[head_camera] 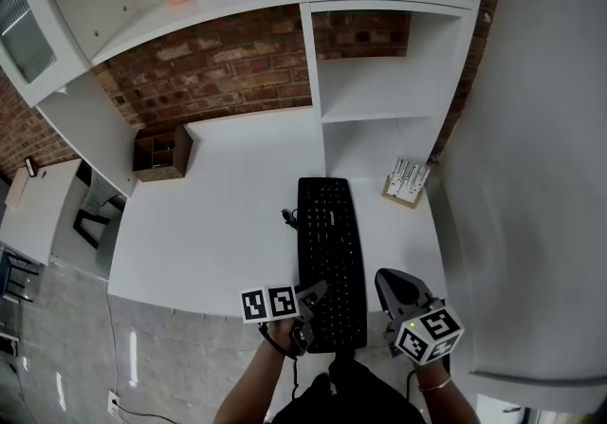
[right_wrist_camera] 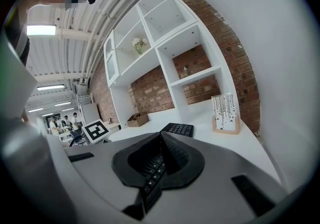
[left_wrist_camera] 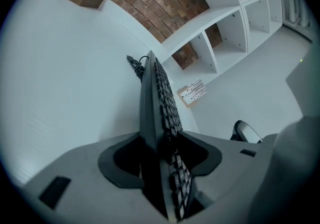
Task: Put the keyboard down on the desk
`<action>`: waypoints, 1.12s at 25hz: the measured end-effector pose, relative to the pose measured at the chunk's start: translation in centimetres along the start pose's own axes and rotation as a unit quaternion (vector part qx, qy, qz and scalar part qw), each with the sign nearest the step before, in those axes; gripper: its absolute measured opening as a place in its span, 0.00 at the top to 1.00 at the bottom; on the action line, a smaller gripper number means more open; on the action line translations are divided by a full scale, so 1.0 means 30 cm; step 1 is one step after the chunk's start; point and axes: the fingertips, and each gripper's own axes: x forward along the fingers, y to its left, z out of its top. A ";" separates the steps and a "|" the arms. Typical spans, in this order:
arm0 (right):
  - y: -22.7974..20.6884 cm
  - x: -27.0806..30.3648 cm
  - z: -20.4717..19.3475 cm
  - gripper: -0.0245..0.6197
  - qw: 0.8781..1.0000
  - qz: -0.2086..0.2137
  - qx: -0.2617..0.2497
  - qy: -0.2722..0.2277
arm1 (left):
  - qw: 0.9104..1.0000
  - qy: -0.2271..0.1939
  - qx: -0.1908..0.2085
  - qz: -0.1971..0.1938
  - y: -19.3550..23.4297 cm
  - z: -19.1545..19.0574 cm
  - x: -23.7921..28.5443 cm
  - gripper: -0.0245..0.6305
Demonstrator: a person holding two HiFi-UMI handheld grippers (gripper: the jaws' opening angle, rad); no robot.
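A black keyboard (head_camera: 332, 251) lies flat on the white desk (head_camera: 218, 213), long side running away from me. My left gripper (head_camera: 308, 313) is at its near left corner. In the left gripper view the keyboard's edge (left_wrist_camera: 159, 92) runs between the jaws of that gripper (left_wrist_camera: 160, 135), which stand open around it. My right gripper (head_camera: 394, 285) hovers just right of the keyboard's near end, apart from it. In the right gripper view its jaws (right_wrist_camera: 161, 135) meet at the tips, shut on nothing, with the keyboard (right_wrist_camera: 177, 129) lying beyond them.
The keyboard's cable (head_camera: 289, 216) curls at its far left corner. A small card stand (head_camera: 408, 180) sits on the desk at the right, by the white shelf unit (head_camera: 379, 90). A brown box (head_camera: 161, 152) stands at the back left. A white wall (head_camera: 531, 175) closes the right side.
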 end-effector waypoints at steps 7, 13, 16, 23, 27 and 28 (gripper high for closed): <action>0.006 -0.016 -0.003 0.95 1.000 -0.001 -0.001 -0.003 | 0.999 -0.021 0.022 0.033 0.005 0.001 -0.010 0.64; 0.019 -0.025 0.005 0.95 1.000 -0.003 -0.005 -0.006 | 0.996 -0.041 0.044 0.071 0.011 0.007 -0.021 0.62; 0.025 -0.032 0.005 0.95 1.000 -0.005 -0.006 -0.008 | 0.990 -0.065 0.072 0.099 0.010 0.028 -0.043 0.61; 0.057 -0.044 0.000 0.95 1.000 -0.005 -0.007 -0.011 | 0.972 -0.122 0.146 0.138 -0.021 0.116 -0.132 0.63; 0.087 -0.053 0.007 0.95 1.000 -0.003 -0.010 -0.018 | 0.958 -0.151 0.196 0.143 -0.071 0.153 -0.194 0.68; 0.096 -0.055 0.007 0.95 1.000 -0.002 -0.011 -0.019 | 0.954 -0.158 0.209 0.144 -0.086 0.159 -0.210 0.71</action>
